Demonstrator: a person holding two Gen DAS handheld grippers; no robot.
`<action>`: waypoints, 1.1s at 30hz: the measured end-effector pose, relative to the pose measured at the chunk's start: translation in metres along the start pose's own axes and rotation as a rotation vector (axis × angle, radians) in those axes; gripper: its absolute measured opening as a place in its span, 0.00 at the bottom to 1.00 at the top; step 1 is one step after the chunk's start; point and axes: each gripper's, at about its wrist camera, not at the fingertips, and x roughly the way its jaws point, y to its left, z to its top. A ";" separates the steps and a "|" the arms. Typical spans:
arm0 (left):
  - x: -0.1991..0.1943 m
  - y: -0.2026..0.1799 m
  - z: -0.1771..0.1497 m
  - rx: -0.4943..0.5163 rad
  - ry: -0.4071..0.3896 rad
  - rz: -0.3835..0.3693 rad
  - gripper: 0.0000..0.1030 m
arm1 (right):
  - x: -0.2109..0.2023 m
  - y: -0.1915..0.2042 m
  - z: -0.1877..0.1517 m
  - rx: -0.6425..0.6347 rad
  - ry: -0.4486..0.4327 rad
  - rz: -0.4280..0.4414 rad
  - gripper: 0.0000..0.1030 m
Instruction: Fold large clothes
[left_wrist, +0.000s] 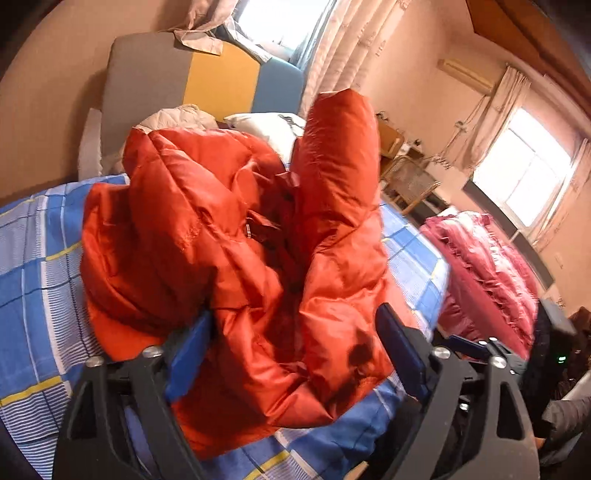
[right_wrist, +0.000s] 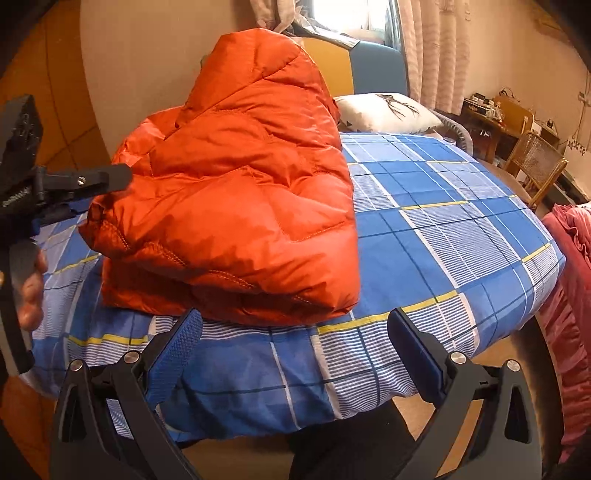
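An orange puffer jacket lies bunched on the blue checked bed sheet, one padded part standing upright at the back. My left gripper is open at the jacket's near side, with its hem lying loosely between the blue pads. In the right wrist view the jacket is a folded heap on the sheet, and my left gripper reaches its left edge. My right gripper hangs open over the bed's near edge, just in front of the jacket, with nothing between its fingers.
A white pillow and a grey, yellow and blue headboard stand at the bed's far end. A dark pink quilt lies to the right. A cane chair and desk stand near the curtained windows. A hand holds the left gripper's handle.
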 end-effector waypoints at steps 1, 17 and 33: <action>0.002 0.000 0.001 0.012 0.006 0.008 0.49 | 0.001 -0.001 0.000 0.002 0.003 0.000 0.97; -0.011 0.005 -0.023 0.128 0.048 0.057 0.49 | 0.004 -0.009 0.000 0.005 0.008 0.015 0.97; 0.005 -0.001 -0.022 0.205 0.078 0.023 0.12 | 0.005 -0.010 -0.003 -0.006 0.012 0.008 0.97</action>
